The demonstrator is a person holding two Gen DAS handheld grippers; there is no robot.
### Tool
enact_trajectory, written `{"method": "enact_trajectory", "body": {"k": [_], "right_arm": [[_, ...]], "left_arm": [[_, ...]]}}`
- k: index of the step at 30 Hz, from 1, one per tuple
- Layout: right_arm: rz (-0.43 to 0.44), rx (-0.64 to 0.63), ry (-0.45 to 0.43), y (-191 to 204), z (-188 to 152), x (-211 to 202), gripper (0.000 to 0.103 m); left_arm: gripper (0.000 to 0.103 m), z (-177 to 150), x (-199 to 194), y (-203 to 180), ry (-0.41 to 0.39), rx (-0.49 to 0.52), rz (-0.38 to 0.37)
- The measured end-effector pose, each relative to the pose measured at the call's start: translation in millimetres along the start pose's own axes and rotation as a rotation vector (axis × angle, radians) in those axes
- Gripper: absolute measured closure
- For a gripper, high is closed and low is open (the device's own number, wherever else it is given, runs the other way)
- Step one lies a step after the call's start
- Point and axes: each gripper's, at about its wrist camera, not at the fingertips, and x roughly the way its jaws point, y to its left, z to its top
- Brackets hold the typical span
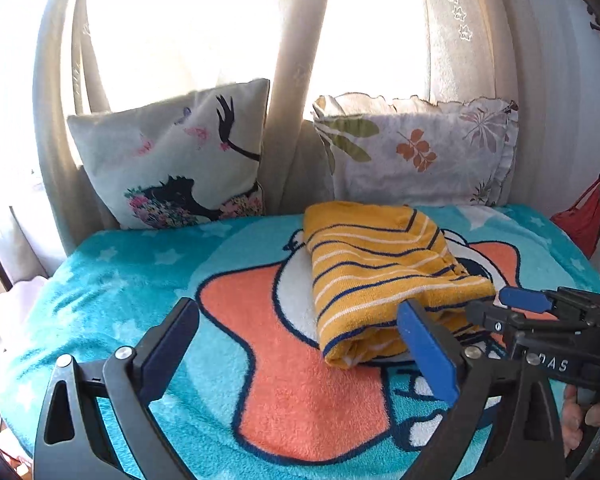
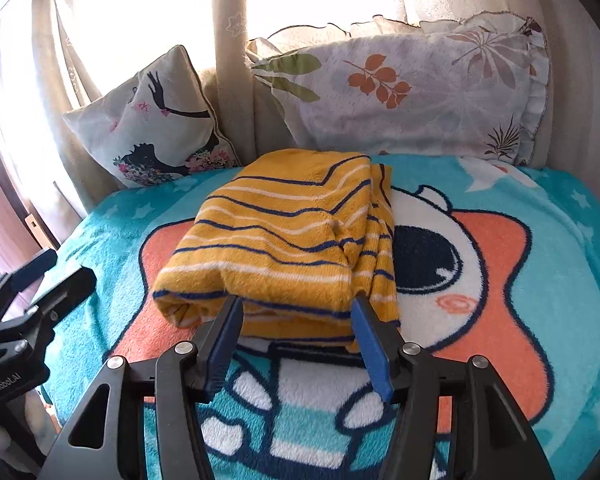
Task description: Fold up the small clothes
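A folded yellow garment [image 1: 384,276] with blue and white stripes lies on the cartoon blanket [image 1: 140,272]. It also shows in the right wrist view [image 2: 284,240]. My left gripper [image 1: 300,312] is open and empty, just to the near left of the garment. My right gripper [image 2: 296,304] is open, its fingertips touching the garment's near folded edge, with nothing held between them. The right gripper also shows in the left wrist view [image 1: 520,304], and the left gripper in the right wrist view [image 2: 56,272].
Two pillows lean against the curtains at the back: a ballerina one [image 1: 172,160] and a leaf-print one [image 1: 416,148]. A red cloth [image 1: 580,220] hangs at the right edge. The blanket's edge drops off at the left [image 2: 56,248].
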Motion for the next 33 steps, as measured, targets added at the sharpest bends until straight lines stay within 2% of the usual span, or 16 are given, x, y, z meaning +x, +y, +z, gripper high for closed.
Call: {"method": "enact_trajectory", "body": {"k": [4, 6, 9, 14, 20, 25, 33], "right_arm": [[-0.031, -0.064, -0.022, 24, -15, -16, 0.036], [-0.052, -0.085, -0.029, 34, -23, -21, 0.034], [-0.079, -0.094, -0.035, 43, -33, -25, 0.033], [-0.078, -0.064, -0.013, 44, -45, -27, 0.032], [-0.113, -0.061, -0.005, 44, -50, -23, 0.031], [-0.137, -0.070, -0.003, 45, -47, -15, 0.030], [-0.158, -0.098, 0.032, 49, -43, 11, 0.029]], "left_arm": [[0.001, -9, -23, 4, -0.041, 0.001, 0.087], [0.001, -14, -27, 8, -0.033, -0.017, 0.058], [0.001, -22, -28, 13, 0.024, -0.042, 0.003], [0.001, -33, -32, 17, 0.071, -0.067, -0.045], [0.001, -38, -29, 19, 0.102, -0.079, -0.058], [0.001, -45, -11, 23, 0.173, -0.098, -0.080], [0.001, -54, 22, 28, 0.266, -0.121, -0.070]]}}
